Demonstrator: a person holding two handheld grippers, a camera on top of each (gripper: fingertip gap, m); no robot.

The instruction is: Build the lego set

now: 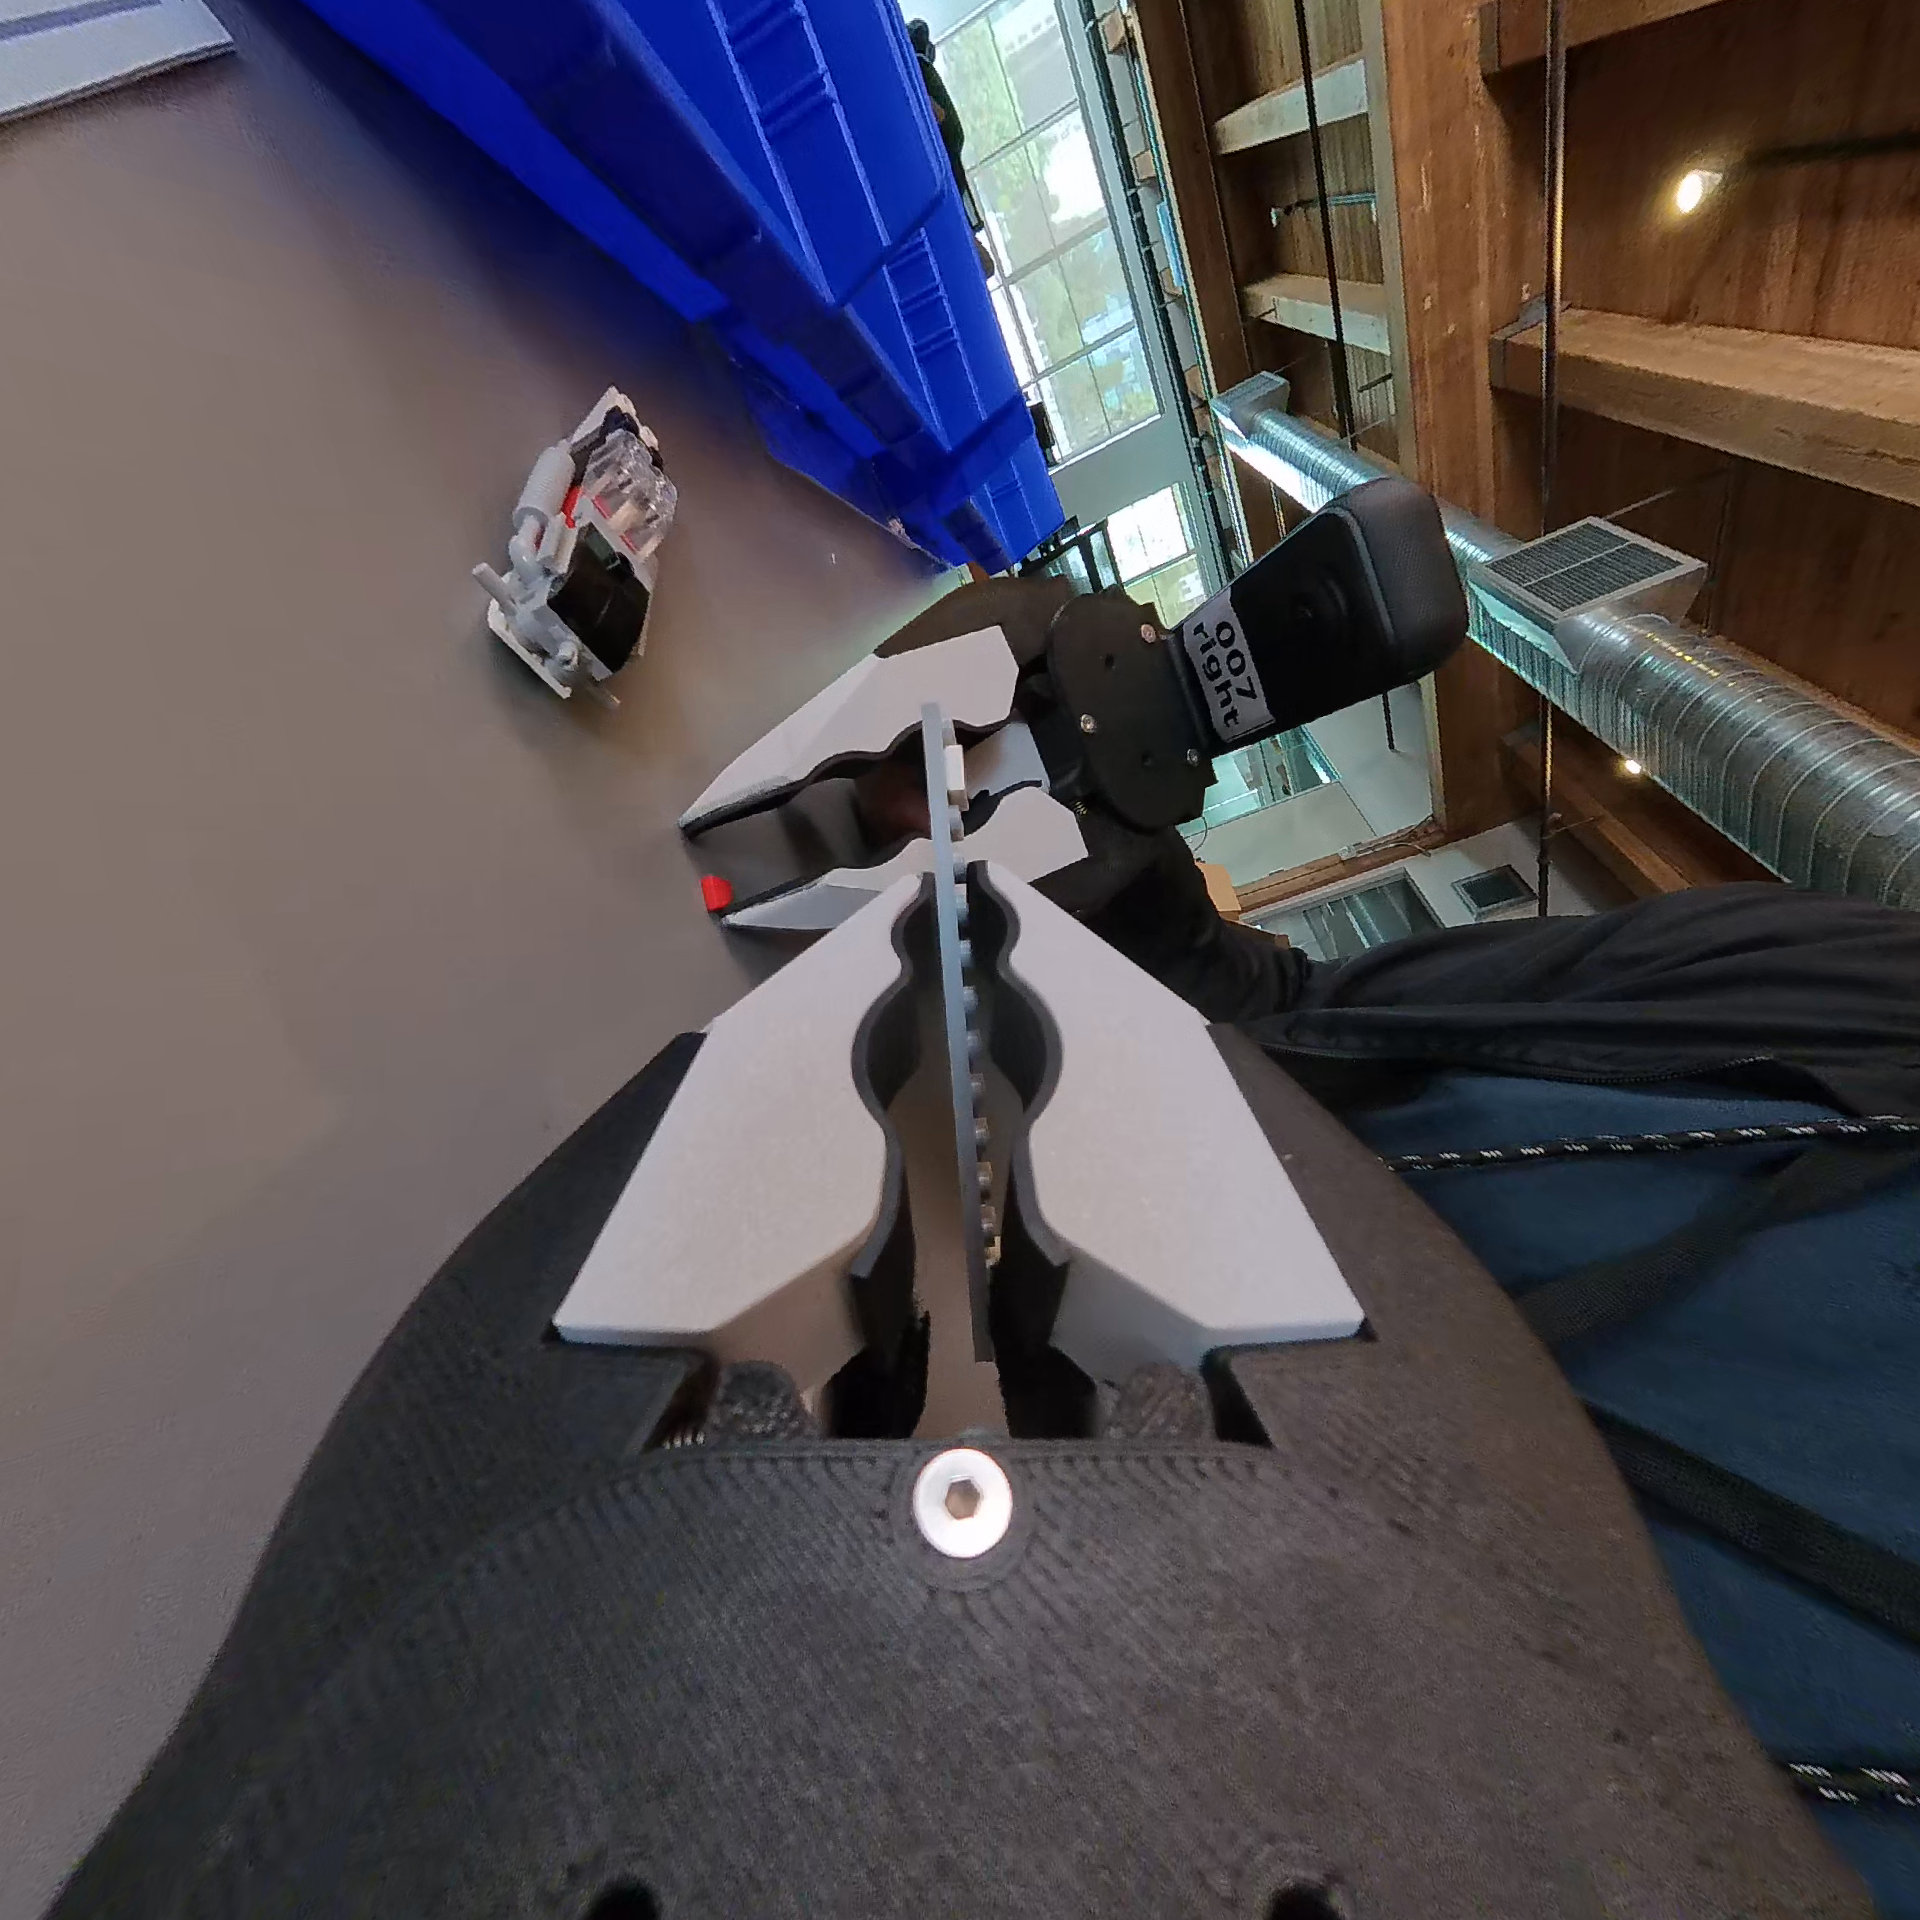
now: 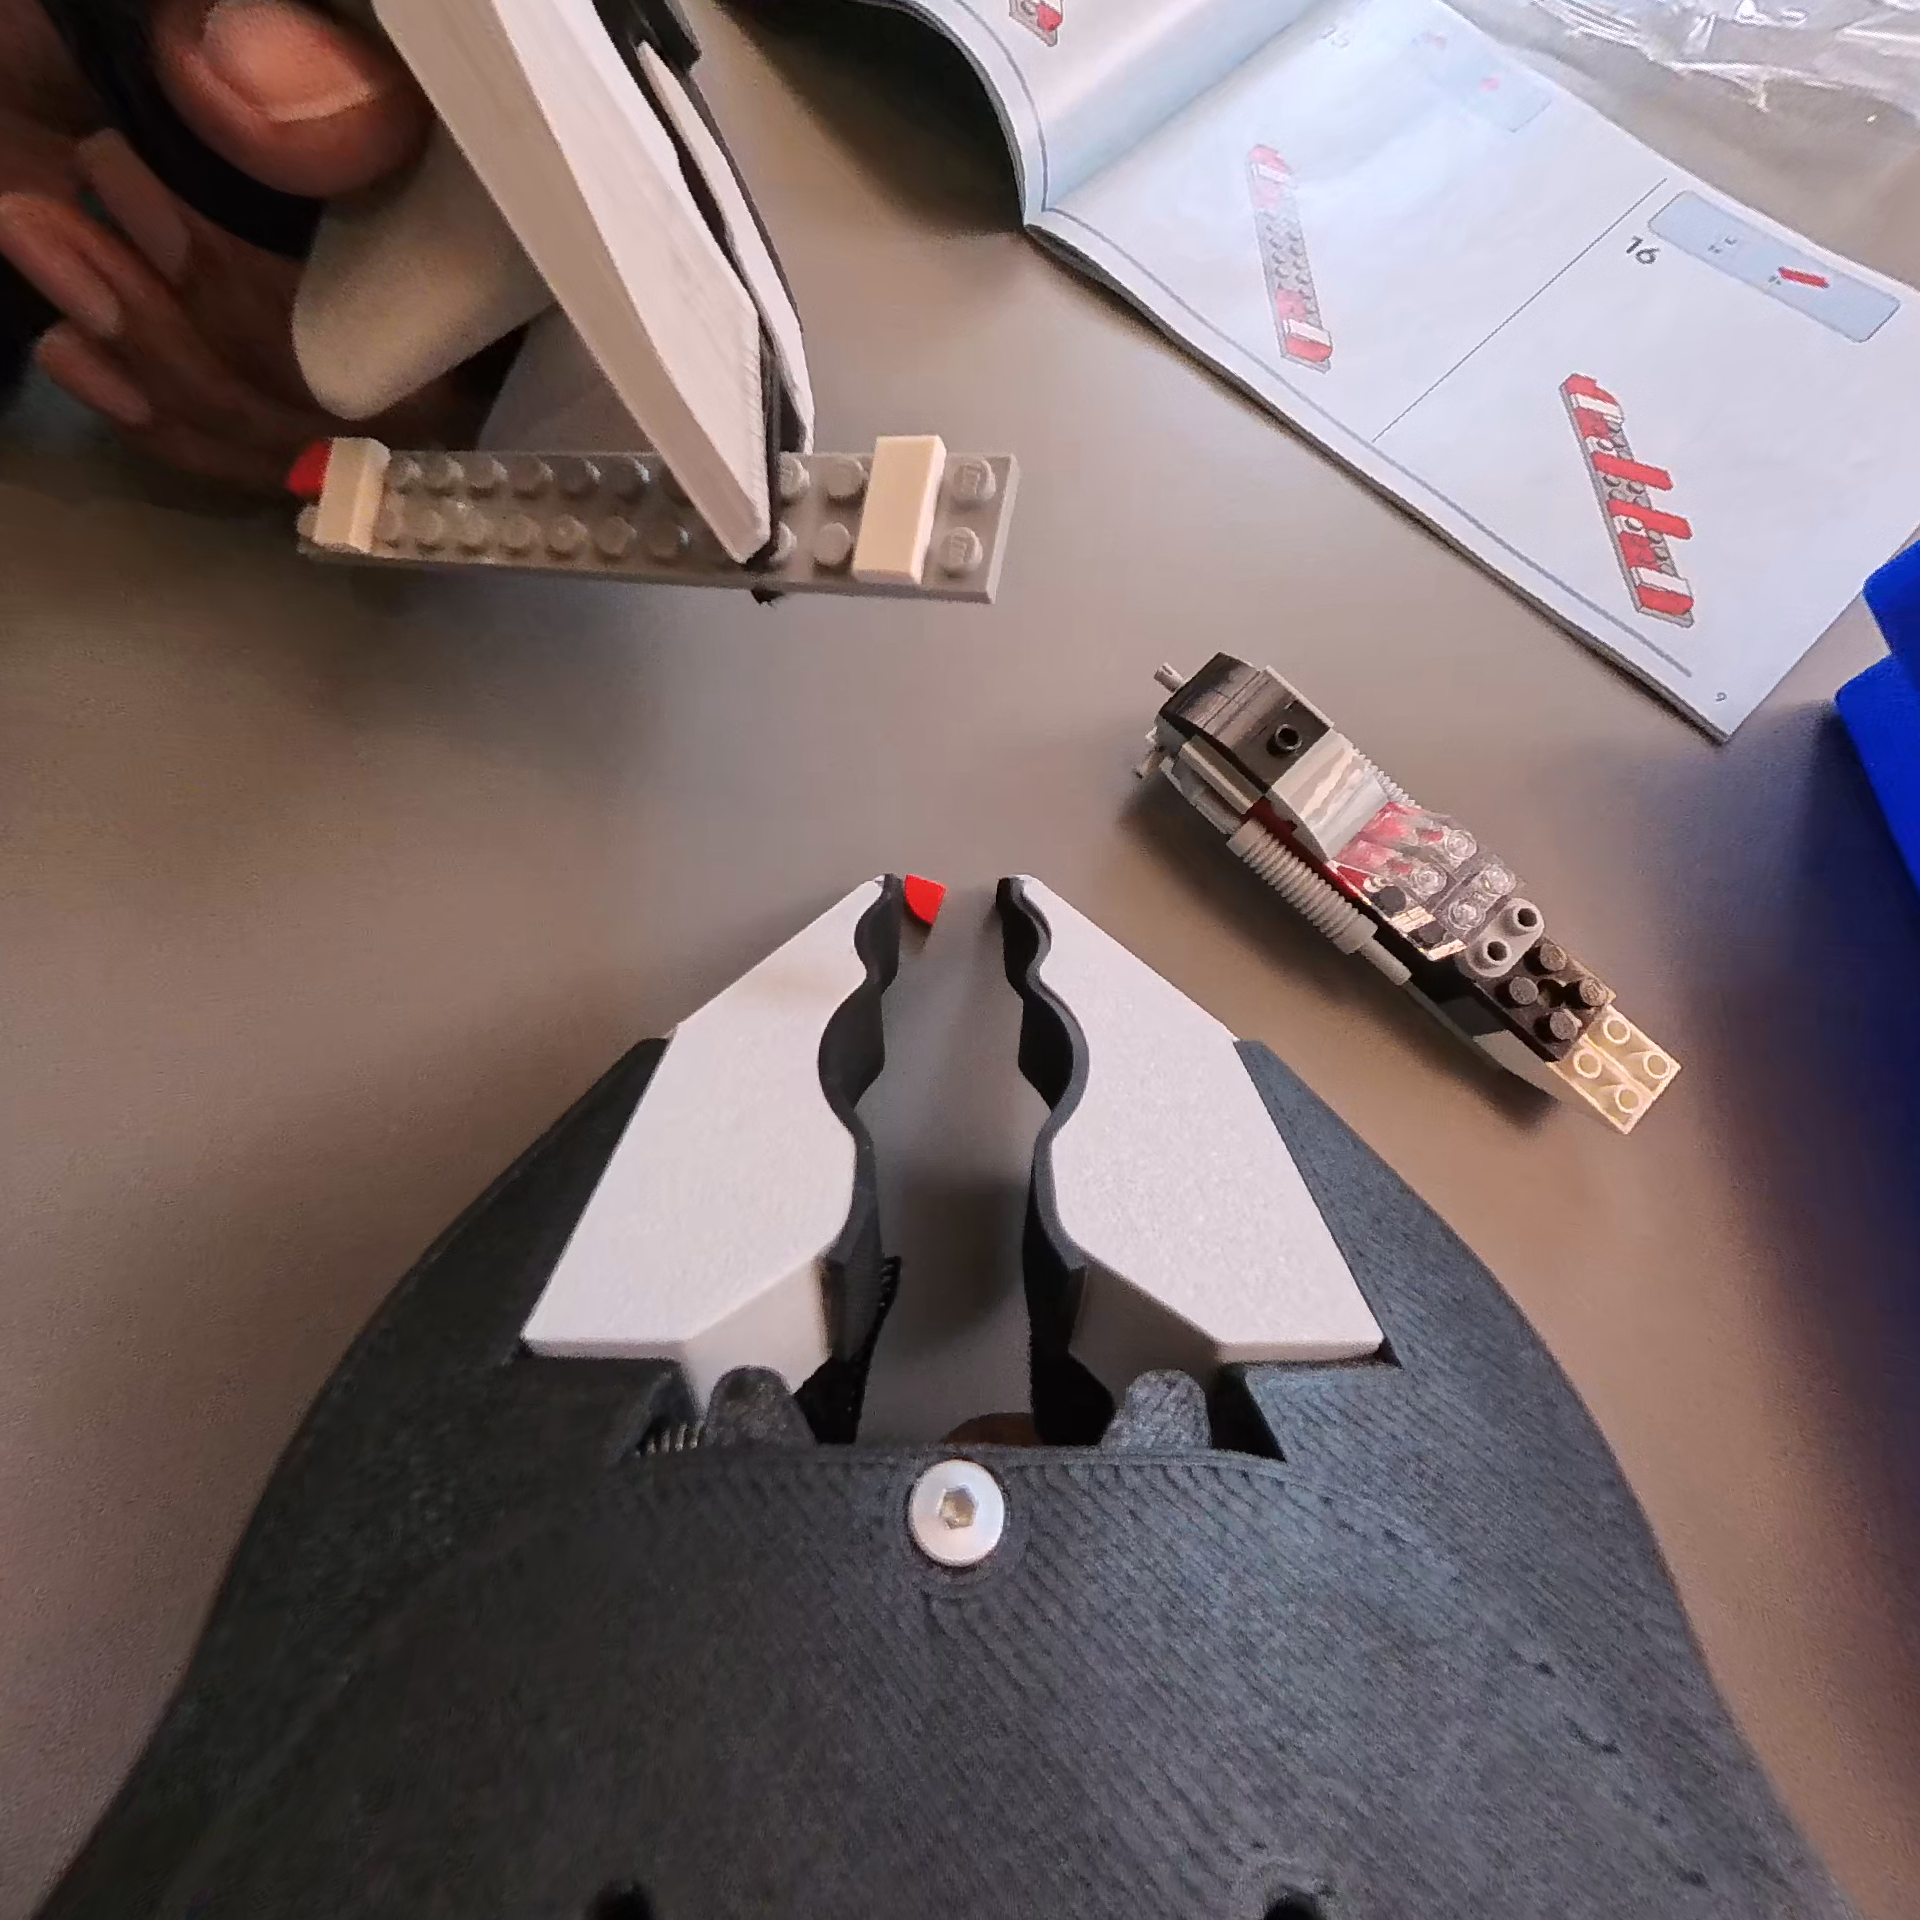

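My left gripper (image 1: 951,878) is shut on a long grey studded plate (image 1: 938,821), which I see edge-on. In the right wrist view the left gripper (image 2: 764,540) holds this plate (image 2: 582,530) level above the table. The plate bears a white tile (image 2: 899,504) near one end and a white tile (image 2: 348,494) with a small red piece (image 2: 309,468) at the other. My right gripper (image 2: 940,894) is open, low over the table, with a small red piece (image 2: 923,896) between its tips, against the left fingertip. The right gripper also shows in the left wrist view (image 1: 712,868).
A part-built grey, black and clear lego model (image 2: 1382,873) lies on the grey table (image 2: 312,831), right of my right gripper; it also shows in the left wrist view (image 1: 582,540). An open instruction booklet (image 2: 1455,260) lies beyond. Blue bins (image 1: 831,208) line the table's far side. Spacing between my two grippers at the tips: around 7 cm. The left tips stand about 7 cm off the white tile (image 2: 348,494).
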